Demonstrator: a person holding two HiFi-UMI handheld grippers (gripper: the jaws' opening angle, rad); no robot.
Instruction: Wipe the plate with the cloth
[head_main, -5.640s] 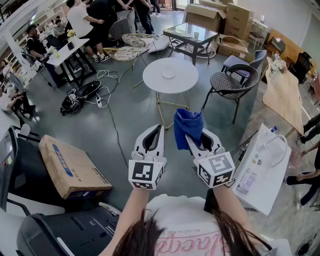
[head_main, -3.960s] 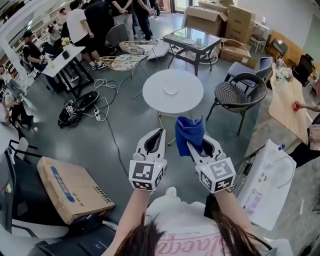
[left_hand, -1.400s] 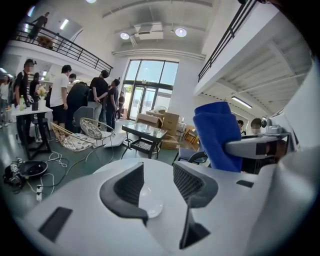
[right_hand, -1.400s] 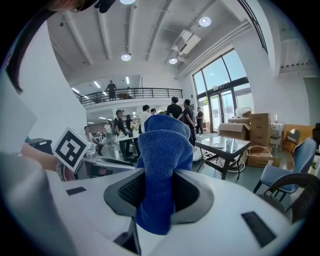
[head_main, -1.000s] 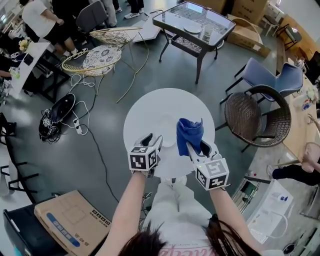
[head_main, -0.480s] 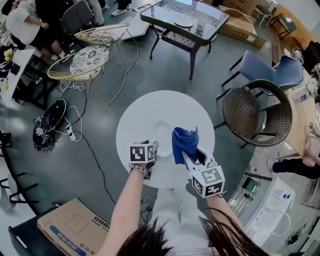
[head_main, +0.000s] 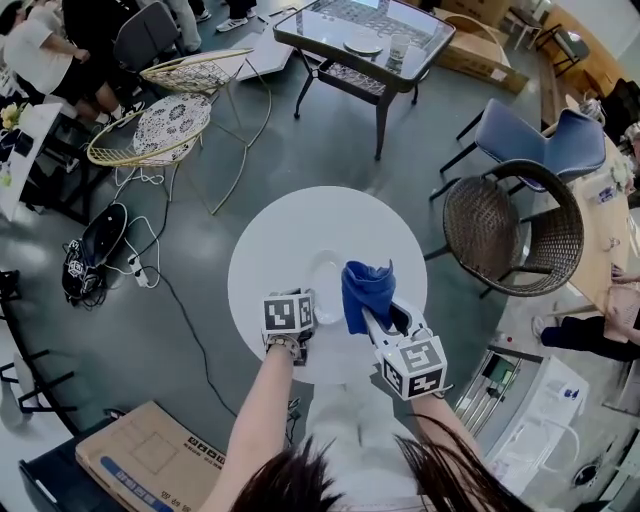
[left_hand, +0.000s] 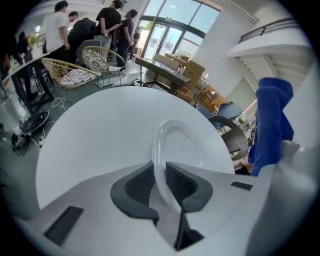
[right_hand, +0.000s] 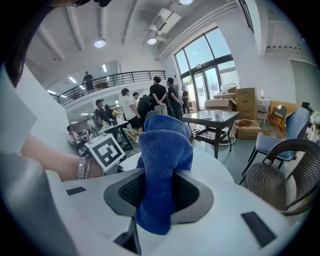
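Lower left of the frame there's a cardboard box (head_main: 150, 452) on the floor, fwiw. Middle of the frame is the round white tabletop (head_main: 270, 235) w/ the person standing right up against it.

The left gripper (head_main: 304, 293) is down at the near-left edge of the white plate (head_main: 325, 272). Its fingers have just been closing in, and from its own view they're pinched on the plate's near rim, one pad each side. The plate sits flat on the tabletop, roughly centre, a bit toward the person.

Just right of that, the blue cloth (head_main: 365, 290) hangs over the plate's right side. Can't tell if it's actually touching the plate tbh. The right gripper (head_main: 383, 318) has its fingers clamped on the cloth's lower part, and the rest sticks up past the tips in a bunched wad.

Far right, a dark wicker chair (head_main: 510, 225) stands near the tabletop, not touching it afaict.
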